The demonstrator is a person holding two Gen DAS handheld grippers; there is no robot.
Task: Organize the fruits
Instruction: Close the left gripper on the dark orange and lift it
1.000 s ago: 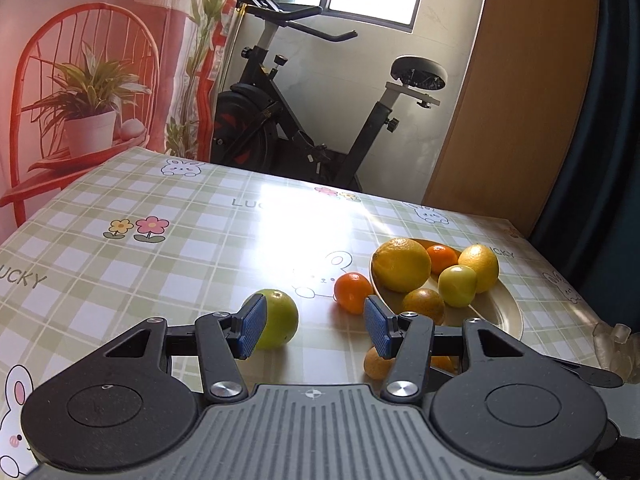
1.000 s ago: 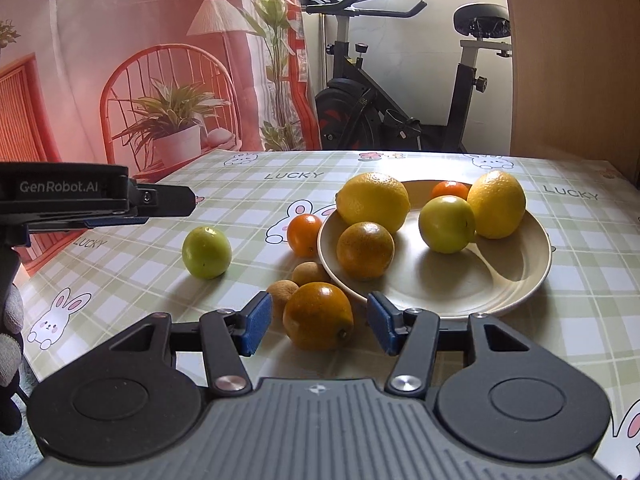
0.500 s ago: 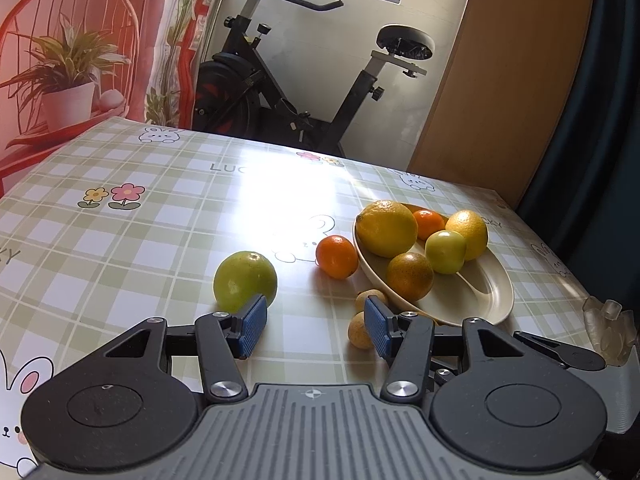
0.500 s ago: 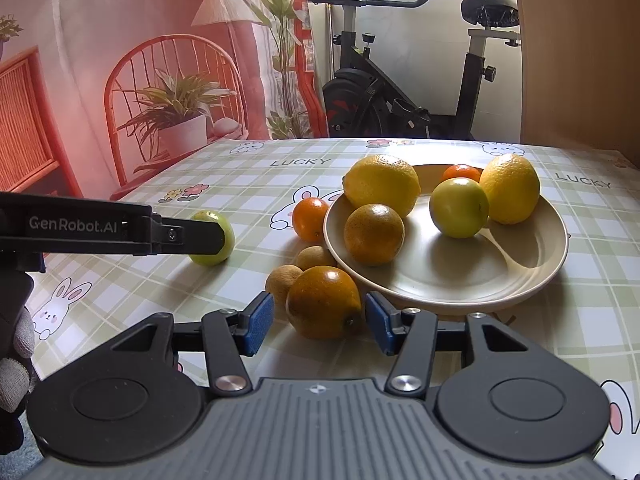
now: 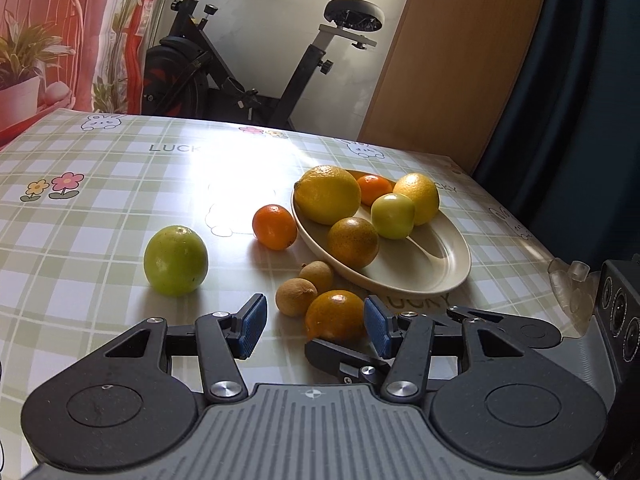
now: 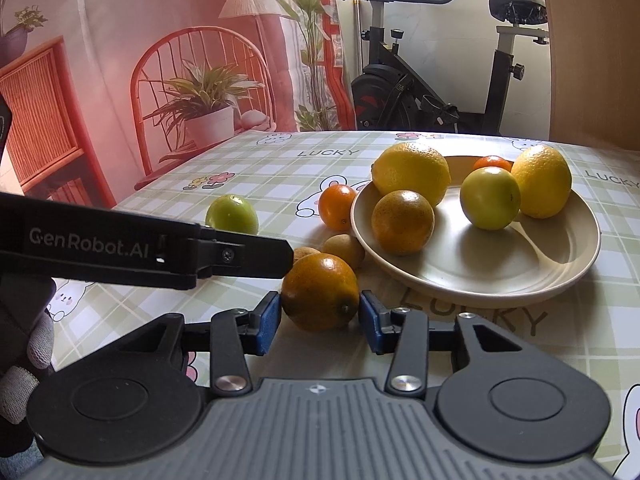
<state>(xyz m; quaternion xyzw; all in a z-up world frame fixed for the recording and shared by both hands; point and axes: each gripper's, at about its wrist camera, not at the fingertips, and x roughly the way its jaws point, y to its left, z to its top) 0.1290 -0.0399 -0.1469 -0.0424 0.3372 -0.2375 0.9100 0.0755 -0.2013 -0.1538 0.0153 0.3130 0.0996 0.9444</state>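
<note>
An orange (image 6: 320, 292) lies on the checked tablecloth in front of the cream plate (image 6: 560, 280). My right gripper (image 6: 319, 314) is closing and its blue pads touch the orange on both sides. In the left wrist view the same orange (image 5: 336, 316) shows beyond my left gripper (image 5: 315, 330), which is open and holds nothing. Two small brown fruits (image 5: 296, 296), a mandarin (image 5: 275, 227) and a green fruit (image 5: 176, 260) lie loose on the table. The plate (image 5: 420, 288) holds two lemons, an orange, a yellow-green fruit and a mandarin.
A gloved hand (image 6: 24, 340) holds the left gripper, whose black finger (image 6: 240, 258) reaches in just left of the orange. A clear corner guard (image 5: 572, 280) marks the table's right corner. An exercise bike (image 5: 240, 80), a wooden panel and a dark curtain stand behind.
The right jaws have closed in onto the orange. The left gripper has dropped and swung towards the loose fruit, away from the green fruit, and its finger now reaches further into the right view.
</note>
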